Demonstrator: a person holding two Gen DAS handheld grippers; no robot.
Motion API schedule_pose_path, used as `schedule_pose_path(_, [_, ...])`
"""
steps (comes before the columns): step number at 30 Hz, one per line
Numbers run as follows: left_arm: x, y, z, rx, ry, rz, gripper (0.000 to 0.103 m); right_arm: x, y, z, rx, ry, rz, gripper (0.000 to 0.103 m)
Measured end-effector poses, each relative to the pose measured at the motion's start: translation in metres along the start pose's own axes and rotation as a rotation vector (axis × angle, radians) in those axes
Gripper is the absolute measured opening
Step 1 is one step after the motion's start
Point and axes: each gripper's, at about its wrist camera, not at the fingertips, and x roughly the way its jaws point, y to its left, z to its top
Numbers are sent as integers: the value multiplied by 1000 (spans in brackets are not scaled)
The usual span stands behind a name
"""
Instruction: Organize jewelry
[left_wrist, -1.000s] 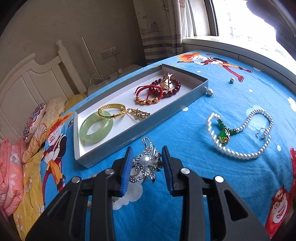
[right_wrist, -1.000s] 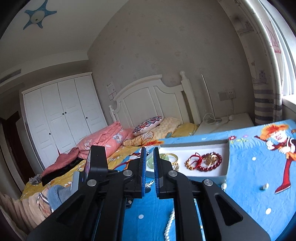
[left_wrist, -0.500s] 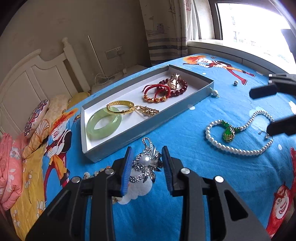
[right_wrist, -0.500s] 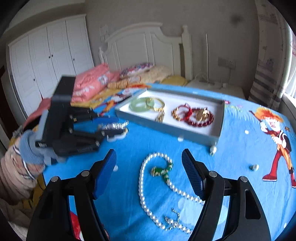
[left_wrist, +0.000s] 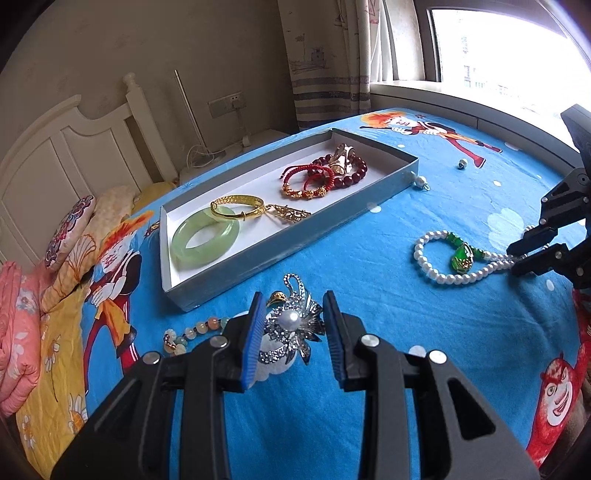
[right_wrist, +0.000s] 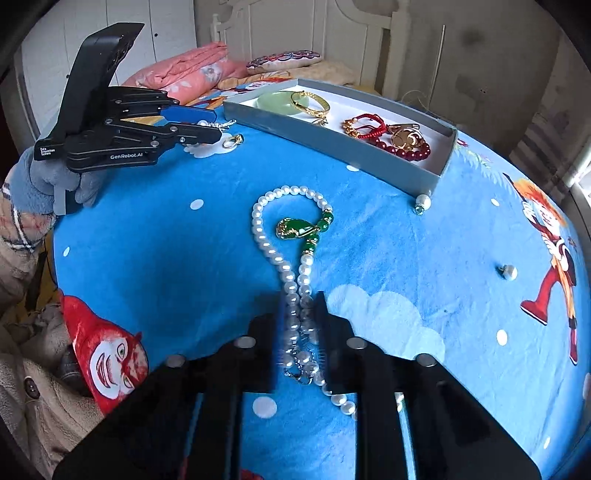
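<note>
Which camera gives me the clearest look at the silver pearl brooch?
The left wrist view: the brooch sits sharp and close between the left gripper pads. The right wrist view shows only a glint of it at that gripper's tips, seen side-on.

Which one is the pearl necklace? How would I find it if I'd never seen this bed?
Look at the blue cartoon bedspread, then at the long grey tray of bracelets. The pearl necklace lies outside the tray, on the bare cloth in front of it, its near end between the closing jaws of the right gripper. It is the only white bead string with a green and gold pendant.
</note>
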Motion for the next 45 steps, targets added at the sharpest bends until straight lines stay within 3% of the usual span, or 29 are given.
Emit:
schedule_pose_path(1, [-1, -1, 0, 1, -1, -1, 31, -3, 1, -3, 9, -10, 11, 17])
schedule_pose_path(6, [-2, -4, 4, 3, -5, -13, 31, -16, -12, -12, 255, -120, 228, 17])
schedule_pose_path(9, [-3, -7, 7, 10, -9, -13, 31, -24, -35, -14, 458, -223, 455, 17])
schedule_pose_path(11, [-6, -9, 8, 15, -13, -13, 31, -25, -43, -14, 537, -285, 569, 3])
schedule_pose_path(13, [-7, -9, 10, 18, -16, -11, 31, -27, -48, -9, 590, -331, 630, 3])
schedule_pose_path(16, [-9, -7, 12, 14, -18, -8, 31, -30, -47, 1, 580, -355, 585, 4])
schedule_pose_path(18, [-11, -6, 12, 11, -20, -4, 31, -33, -36, 9, 499, -318, 435, 4])
schedule_pose_path(22, [-15, -4, 8, 9, -20, -2, 31, -36, 2, 11, 282, -178, 278, 8])
schedule_pose_path(26, [-14, -2, 7, -4, -22, -3, 31, -28, 32, -6, 148, -57, 215, 9])
schedule_pose_path(31, [-16, -6, 3, 7, -23, -12, 31, -18, 36, -22, 75, -2, 102, 11])
schedule_pose_path(33, [-15, -6, 3, 10, -19, -11, 31, -18, 38, -24, 59, -3, 122, 25])
schedule_pose_path(34, [-15, -6, 2, 9, -17, -11, 31, -20, 40, -24, 53, -9, 141, 61])
schedule_pose_path(35, [-14, -6, 2, 9, -16, -10, 31, -25, 41, -23, 53, -41, 142, 79])
schedule_pose_path(37, [-14, -6, 1, 8, -13, -11, 31, -40, 36, -18, 93, -115, 167, 76])
schedule_pose_path(40, [-13, -7, 1, 13, -12, -11, 31, -42, 36, -14, 36, -114, 39, 62])
schedule_pose_path(43, [-15, -8, 1, 10, -19, -17, 31, -15, 30, -26, 14, -5, 1, 38])
schedule_pose_path(45, [-16, -9, 1, 8, -21, -20, 31, -19, 31, -34, -18, -61, 25, 16])
